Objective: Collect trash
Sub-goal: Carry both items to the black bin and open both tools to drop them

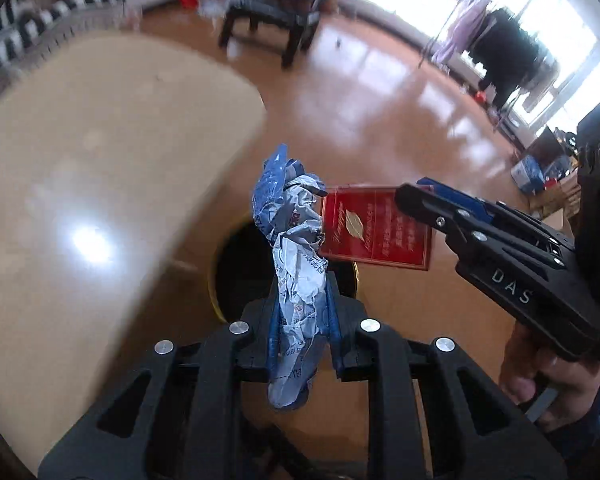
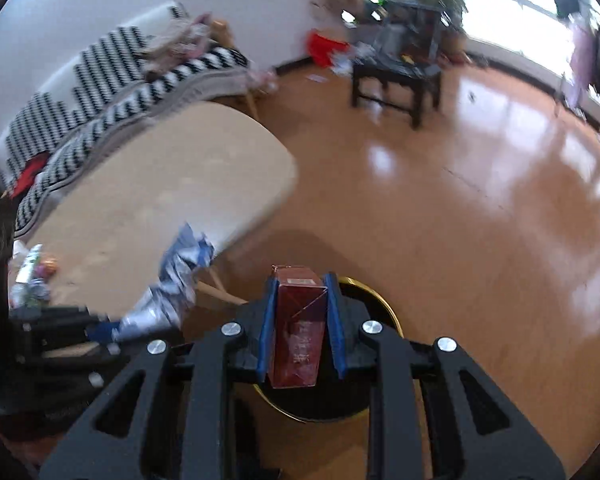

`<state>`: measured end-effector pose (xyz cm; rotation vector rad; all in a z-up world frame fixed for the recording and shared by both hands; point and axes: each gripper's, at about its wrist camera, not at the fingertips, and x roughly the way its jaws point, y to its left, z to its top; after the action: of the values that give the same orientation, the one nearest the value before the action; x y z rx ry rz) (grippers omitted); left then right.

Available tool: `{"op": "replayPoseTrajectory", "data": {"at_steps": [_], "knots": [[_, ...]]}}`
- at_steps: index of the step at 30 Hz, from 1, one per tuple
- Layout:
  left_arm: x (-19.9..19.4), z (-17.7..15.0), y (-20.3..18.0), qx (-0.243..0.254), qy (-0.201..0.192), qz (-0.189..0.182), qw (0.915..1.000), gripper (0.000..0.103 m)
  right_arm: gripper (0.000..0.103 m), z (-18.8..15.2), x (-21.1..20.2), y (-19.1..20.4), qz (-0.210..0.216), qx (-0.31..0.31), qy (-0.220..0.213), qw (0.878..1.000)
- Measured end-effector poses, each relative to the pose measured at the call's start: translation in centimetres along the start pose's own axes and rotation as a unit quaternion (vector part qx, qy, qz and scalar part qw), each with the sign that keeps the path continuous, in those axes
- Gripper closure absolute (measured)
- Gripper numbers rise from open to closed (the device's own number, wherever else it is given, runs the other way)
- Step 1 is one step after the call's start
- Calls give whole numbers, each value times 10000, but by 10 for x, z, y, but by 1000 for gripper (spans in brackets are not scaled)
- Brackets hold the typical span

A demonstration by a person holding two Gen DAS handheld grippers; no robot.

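Observation:
My left gripper [image 1: 302,312] is shut on a crumpled blue-and-white wrapper [image 1: 294,248], which sticks up past the fingertips. Below it on the floor stands a round black bin with a gold rim [image 1: 244,276]. My right gripper [image 1: 410,196] comes in from the right, shut on a red cigarette box [image 1: 376,228] that hangs over the bin. In the right wrist view the right gripper [image 2: 300,312] clamps the red box [image 2: 298,332] between blue pads, above the bin's gold rim [image 2: 384,308]. The wrapper [image 2: 176,292] shows at the left, held by the left gripper [image 2: 104,330].
A beige table [image 1: 100,184] with rounded corners fills the left side, close to the bin. Small clutter [image 2: 34,276] lies on its near left part. A black-and-white striped sofa [image 2: 100,80] stands behind. A dark low table [image 2: 396,76] and glossy wooden floor [image 2: 480,200] lie beyond.

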<state>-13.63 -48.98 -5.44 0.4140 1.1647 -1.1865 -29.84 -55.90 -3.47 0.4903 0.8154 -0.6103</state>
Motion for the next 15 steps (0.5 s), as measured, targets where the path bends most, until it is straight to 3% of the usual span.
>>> {"op": "replayPoseTrajectory", "data": {"at_steps": [4, 7, 15], "knots": [[42, -9, -7, 480, 249, 312, 9981, 84, 79, -24, 30, -25, -192, 215, 260, 9992], [61, -11, 3, 503, 401, 361, 9973, 84, 79, -35, 49, -35, -288, 290, 413, 9983], [92, -6, 2, 716, 574, 544, 9943, 84, 79, -30, 72, -34, -273, 402, 542, 9973]]}}
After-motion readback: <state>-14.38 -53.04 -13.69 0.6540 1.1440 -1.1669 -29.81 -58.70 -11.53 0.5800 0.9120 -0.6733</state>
